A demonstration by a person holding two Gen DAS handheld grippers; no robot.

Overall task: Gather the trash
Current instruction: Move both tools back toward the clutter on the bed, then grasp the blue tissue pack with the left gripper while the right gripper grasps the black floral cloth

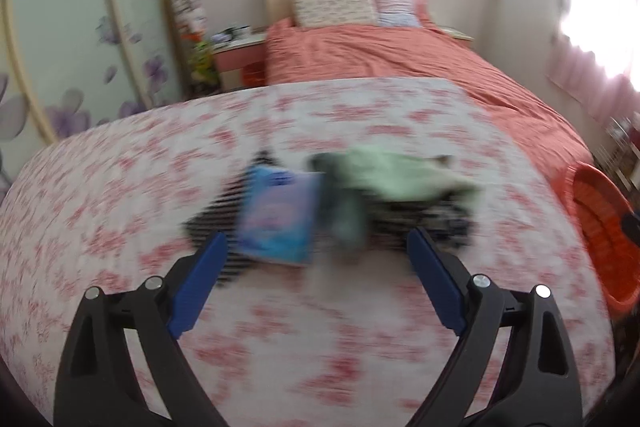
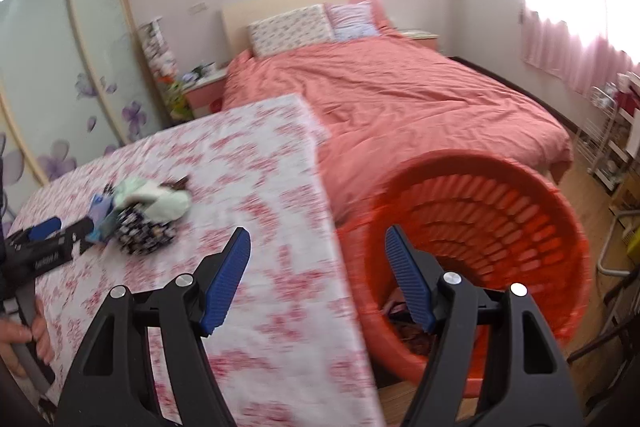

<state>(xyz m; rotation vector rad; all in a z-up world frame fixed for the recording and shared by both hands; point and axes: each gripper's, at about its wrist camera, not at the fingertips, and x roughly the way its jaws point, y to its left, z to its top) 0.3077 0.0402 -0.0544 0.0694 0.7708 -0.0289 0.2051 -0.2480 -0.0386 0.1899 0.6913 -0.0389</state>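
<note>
A small pile of trash lies on the table's pink-flowered cloth (image 1: 320,327): a blue and purple packet (image 1: 276,219), a pale green crumpled cloth (image 1: 396,175) and a dark patterned piece (image 1: 420,219) under them, all blurred. My left gripper (image 1: 316,239) stands open just short of the pile, nothing between its blue pads. In the right wrist view the same pile (image 2: 148,211) is at the left with the left gripper (image 2: 68,231) beside it. My right gripper (image 2: 316,233) is open and empty, over the table's edge next to the orange basket (image 2: 500,211).
The basket stands on the floor to the right of the table and holds a few dark items (image 2: 404,327) at its bottom. Behind the table is a bed with a salmon cover (image 2: 400,95). A person's hand (image 2: 20,339) grips the left tool. A white rack (image 2: 608,131) stands far right.
</note>
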